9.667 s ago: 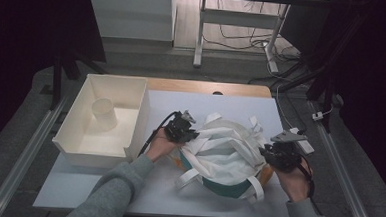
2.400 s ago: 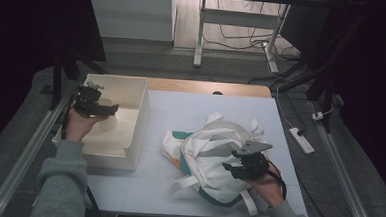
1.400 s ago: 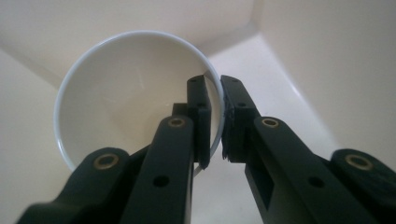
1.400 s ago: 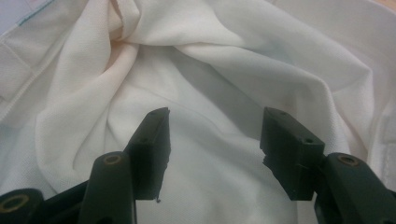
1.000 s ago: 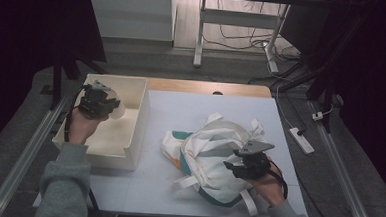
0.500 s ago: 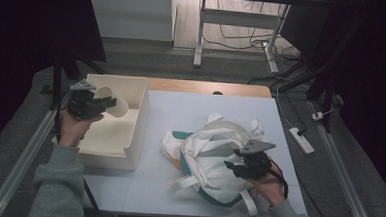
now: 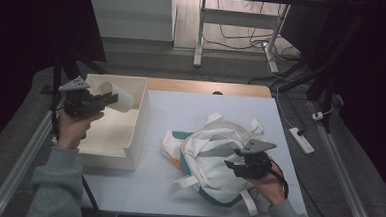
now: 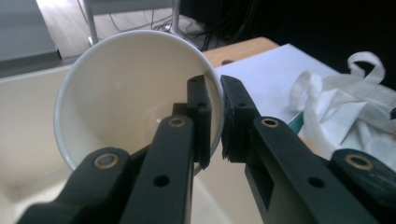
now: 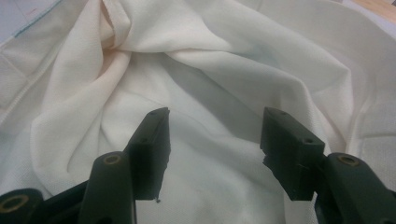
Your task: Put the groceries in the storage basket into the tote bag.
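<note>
A white cup (image 7: 119, 95) hangs tipped on its side over the far left corner of the white bin (image 7: 138, 131). My left gripper (image 7: 112, 99) is shut on its rim. In the left gripper view one jaw is inside the cup (image 8: 121, 93) and one outside, with the left gripper (image 8: 215, 122) pinching the wall. A crumpled white cloth bag (image 7: 206, 148) with teal trim lies on the white table sheet. My right gripper (image 7: 229, 165) rests on its right side. In the right gripper view the right gripper (image 9: 214, 136) stands open over the bag's cloth (image 9: 210, 70), nothing pinched.
A white power strip (image 7: 302, 140) lies on the floor to the right of the table. A bare wooden strip (image 7: 207, 87) runs along the table's far edge. Metal rails flank both sides, and a desk frame (image 7: 200, 34) stands behind.
My left hand has lifted the cup out of the bin and carried it left and slightly up. The right gripper and the bag have stayed still.
</note>
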`<state>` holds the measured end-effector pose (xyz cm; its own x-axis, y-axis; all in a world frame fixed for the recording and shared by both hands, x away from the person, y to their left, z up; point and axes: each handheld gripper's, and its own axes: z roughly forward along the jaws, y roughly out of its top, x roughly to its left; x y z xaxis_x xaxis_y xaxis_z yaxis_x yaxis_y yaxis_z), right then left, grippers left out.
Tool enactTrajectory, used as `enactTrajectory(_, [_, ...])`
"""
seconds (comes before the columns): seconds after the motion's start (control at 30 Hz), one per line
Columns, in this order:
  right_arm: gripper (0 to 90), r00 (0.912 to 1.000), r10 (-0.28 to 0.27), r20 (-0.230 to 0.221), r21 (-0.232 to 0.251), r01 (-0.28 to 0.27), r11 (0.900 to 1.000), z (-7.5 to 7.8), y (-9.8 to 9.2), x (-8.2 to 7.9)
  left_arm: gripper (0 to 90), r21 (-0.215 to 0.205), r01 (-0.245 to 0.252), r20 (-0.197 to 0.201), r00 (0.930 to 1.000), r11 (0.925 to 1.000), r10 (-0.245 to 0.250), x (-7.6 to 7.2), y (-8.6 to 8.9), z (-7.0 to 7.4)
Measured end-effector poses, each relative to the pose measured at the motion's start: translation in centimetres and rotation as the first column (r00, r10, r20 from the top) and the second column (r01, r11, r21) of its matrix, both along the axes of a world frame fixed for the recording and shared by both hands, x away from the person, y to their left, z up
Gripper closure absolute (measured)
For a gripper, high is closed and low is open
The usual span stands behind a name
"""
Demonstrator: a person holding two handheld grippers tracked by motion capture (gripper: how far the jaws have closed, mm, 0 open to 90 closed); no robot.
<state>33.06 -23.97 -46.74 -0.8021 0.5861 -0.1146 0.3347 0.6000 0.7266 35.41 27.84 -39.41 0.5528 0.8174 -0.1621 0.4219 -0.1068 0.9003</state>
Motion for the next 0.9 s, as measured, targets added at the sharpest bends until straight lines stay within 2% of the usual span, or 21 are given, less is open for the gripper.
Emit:
enactTrajectory(0.17, [43.1,1.0000,0.000,0.005,0.004,0.000,1.000,0.2,-0.1,0.0,83.0,-0.046,0.041,0.059,0.9975,0.9981,-0.038,-0.9,-0.9,1.3])
enactTrajectory(0.3, [43.2,0.9999,0.001,0.011,0.008,-0.001,1.000,0.2,-0.1,0.0,83.0,-0.072,0.098,0.103,0.9906,0.9926,-0.090,-1.5,-2.3,2.3])
enactTrajectory(0.57, [42.9,0.9999,0.008,0.014,0.032,-0.008,0.999,0.6,-0.1,-0.1,82.9,-0.060,0.223,0.124,0.9688,0.9730,-0.214,-1.9,-6.5,3.5])
enactTrajectory(0.67, [42.5,0.9997,0.016,0.019,0.048,-0.017,0.999,0.8,-0.1,-0.3,82.9,-0.049,0.271,0.124,0.9568,0.9614,-0.263,-1.8,-8.4,3.6])
enactTrajectory(0.73, [42.3,0.9996,0.017,0.021,0.057,-0.018,0.998,1.0,-0.1,-0.3,83.0,-0.042,0.289,0.118,0.9520,0.9565,-0.282,-1.6,-9.3,3.6])
enactTrajectory(0.9, [41.0,0.9993,0.020,0.033,0.079,-0.022,0.997,1.5,0.0,-0.4,82.9,-0.016,0.343,0.107,0.9344,0.9391,-0.340,-1.7,-11.6,3.5])
